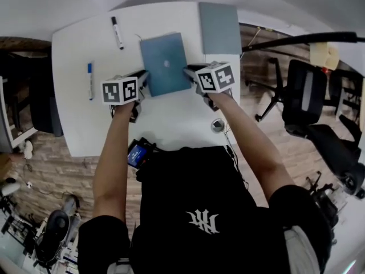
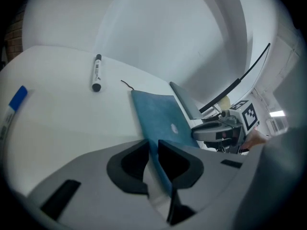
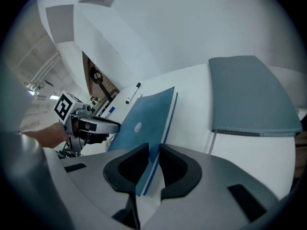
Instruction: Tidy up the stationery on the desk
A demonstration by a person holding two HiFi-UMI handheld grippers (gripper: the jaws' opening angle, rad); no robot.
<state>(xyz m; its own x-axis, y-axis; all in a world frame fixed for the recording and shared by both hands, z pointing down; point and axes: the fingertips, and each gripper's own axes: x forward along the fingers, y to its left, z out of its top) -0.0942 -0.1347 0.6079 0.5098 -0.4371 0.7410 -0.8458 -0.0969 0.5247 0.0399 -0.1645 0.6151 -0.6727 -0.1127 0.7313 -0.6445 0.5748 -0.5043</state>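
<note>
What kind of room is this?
Probably an office or workroom. There is a white desk, a blue notebook and a black marker for writing, and a black office chair standing beside the desk.

At the bottom centre, the right gripper (image 3: 152, 150) clamps a corner of a thin blue notebook (image 3: 144, 123), tilted above the white desk (image 3: 192, 123). At the left of the frame, the left gripper (image 3: 115, 127) holds its far edge. A closed grey notebook (image 3: 249, 95) lies flat at the upper right.
</note>
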